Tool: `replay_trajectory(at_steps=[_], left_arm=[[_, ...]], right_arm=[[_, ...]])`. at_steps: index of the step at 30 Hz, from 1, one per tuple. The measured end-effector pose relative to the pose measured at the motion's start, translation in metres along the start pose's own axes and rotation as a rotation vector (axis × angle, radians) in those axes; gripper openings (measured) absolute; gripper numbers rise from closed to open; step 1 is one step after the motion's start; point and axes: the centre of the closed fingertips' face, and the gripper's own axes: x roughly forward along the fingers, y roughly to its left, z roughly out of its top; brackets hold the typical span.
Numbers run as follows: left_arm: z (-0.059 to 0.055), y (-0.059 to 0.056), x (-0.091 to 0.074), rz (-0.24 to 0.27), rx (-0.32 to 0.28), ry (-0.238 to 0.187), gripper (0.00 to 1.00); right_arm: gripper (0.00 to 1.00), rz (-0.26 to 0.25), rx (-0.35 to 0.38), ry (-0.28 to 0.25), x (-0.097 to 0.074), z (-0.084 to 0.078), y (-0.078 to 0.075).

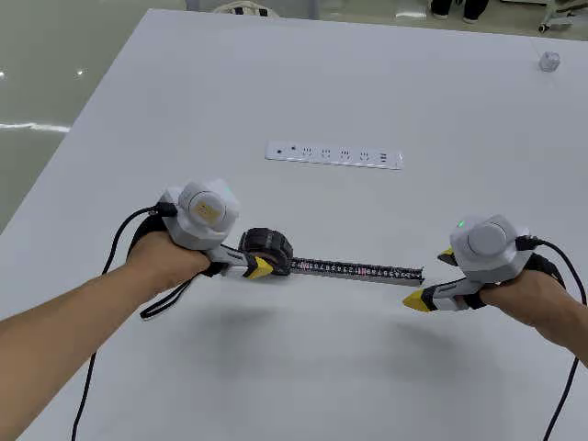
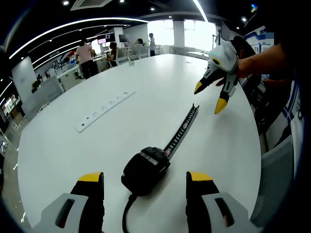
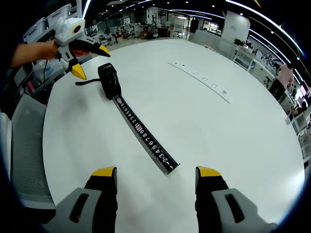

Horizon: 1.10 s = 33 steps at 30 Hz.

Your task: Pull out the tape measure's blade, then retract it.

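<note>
Fingers (image 2: pixel 92 194) of left gripper (image 2: pixel 145 177): two, yellow-tipped, spread apart, gripping nothing; tape measure (image 2: pixel 146 170) lies between them.
Fingers (image 3: pixel 104 194) of right gripper (image 3: pixel 156 171): two, spread apart, empty; blade (image 3: pixel 142 132) end just ahead.
Tape measure: one, black case resting on the white table (image 1: pixel 367 92).
Blade: one, drawn out flat on the table, running from case toward right gripper.
Power strip (image 1: pixel 333 154): one, white, well beyond the tape measure.
</note>
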Motion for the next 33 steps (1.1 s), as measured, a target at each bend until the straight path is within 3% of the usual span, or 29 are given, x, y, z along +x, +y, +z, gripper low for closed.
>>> replay_trajectory(at_steps=[4, 12, 18, 27, 33], left_arm=[[0.000, 0.000, -0.001, 0.004, -0.006, -0.002, 0.69], [-0.003, -0.003, -0.013, 0.076, -0.137, -0.037, 0.74], [-0.007, -0.003, -0.017, 0.113, -0.203, -0.042, 0.77], [-0.016, -0.007, -0.025, 0.171, -0.266, -0.040, 0.85], [-0.018, -0.010, -0.028, 0.182, -0.278, -0.038, 0.90]], right_arm=[[0.70, -0.002, 0.005, -0.002, 0.000, 0.000, 0.000], [0.74, -0.056, 0.107, -0.055, -0.013, 0.000, 0.003], [0.79, -0.086, 0.169, -0.087, -0.021, 0.002, 0.012], [0.82, -0.106, 0.234, -0.155, -0.032, 0.012, 0.022], [0.85, -0.109, 0.242, -0.163, -0.035, 0.013, 0.024]])
